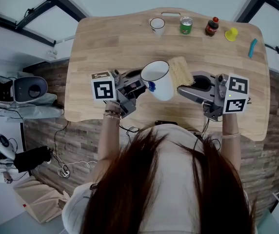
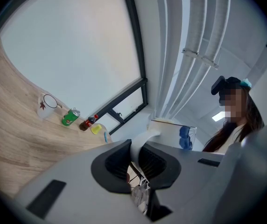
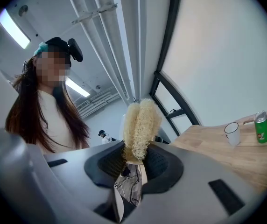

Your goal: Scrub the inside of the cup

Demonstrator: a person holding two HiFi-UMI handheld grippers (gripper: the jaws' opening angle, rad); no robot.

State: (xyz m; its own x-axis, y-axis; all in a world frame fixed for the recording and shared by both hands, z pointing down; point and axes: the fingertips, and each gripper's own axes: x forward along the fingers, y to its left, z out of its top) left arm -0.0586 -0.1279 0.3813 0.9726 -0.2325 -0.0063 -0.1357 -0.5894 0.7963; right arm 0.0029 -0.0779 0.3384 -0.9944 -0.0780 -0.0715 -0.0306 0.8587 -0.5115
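The left gripper [image 1: 140, 86] pinches the white cup [image 1: 157, 79] by its handle, holding it lifted above the wooden table [image 1: 110, 43], mouth tilted up, likely to admit the loofah scrubber [image 1: 181, 71] clamped in the right gripper [image 1: 187, 89] just beside the rim.

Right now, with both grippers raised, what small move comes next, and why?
Probably move the tan fibrous loofah scrubber in the right gripper into the white cup: it sits beside the rim, outside, while the left gripper holds the cup's handle.
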